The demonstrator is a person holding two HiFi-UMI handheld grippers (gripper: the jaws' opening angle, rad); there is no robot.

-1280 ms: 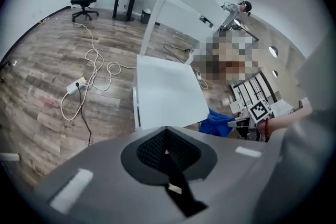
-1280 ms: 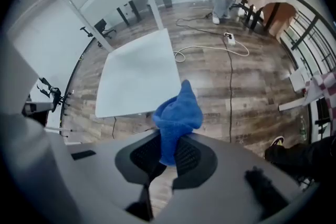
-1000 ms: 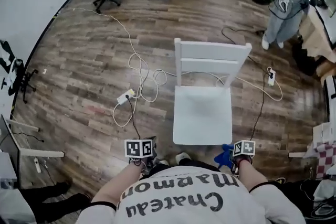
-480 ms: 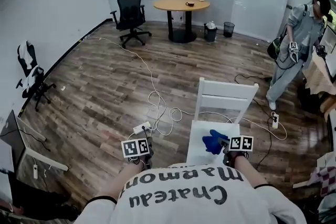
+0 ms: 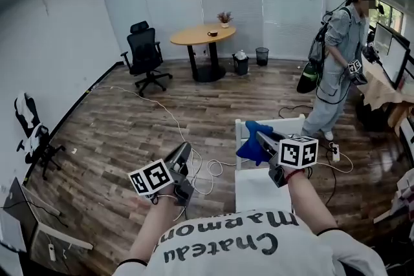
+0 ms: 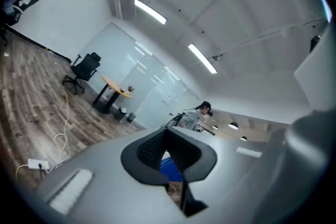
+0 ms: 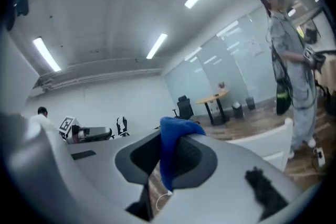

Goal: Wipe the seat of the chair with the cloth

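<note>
The white chair (image 5: 264, 189) stands right in front of me; its seat is bare and its back (image 5: 284, 123) is partly hidden. My right gripper (image 5: 261, 138) hovers above the seat, in front of the back, shut on a blue cloth (image 5: 250, 146) that hangs from its jaws. In the right gripper view the cloth (image 7: 171, 155) drapes between the fingers of the gripper (image 7: 168, 136), with the chair back (image 7: 262, 136) beyond. My left gripper (image 5: 181, 157) is raised left of the chair, shut with nothing held (image 6: 167, 138).
A person (image 5: 336, 68) stands at the right near a desk with a monitor (image 5: 393, 48). A round table (image 5: 204, 35), a black office chair (image 5: 145, 55) and bins (image 5: 240, 63) are at the back. Cables (image 5: 194, 168) lie on the wooden floor left of the chair.
Both grippers have risen from near the floor to above seat height. The cloth has come up with the right gripper, and my view has tilted up to take in the room.
</note>
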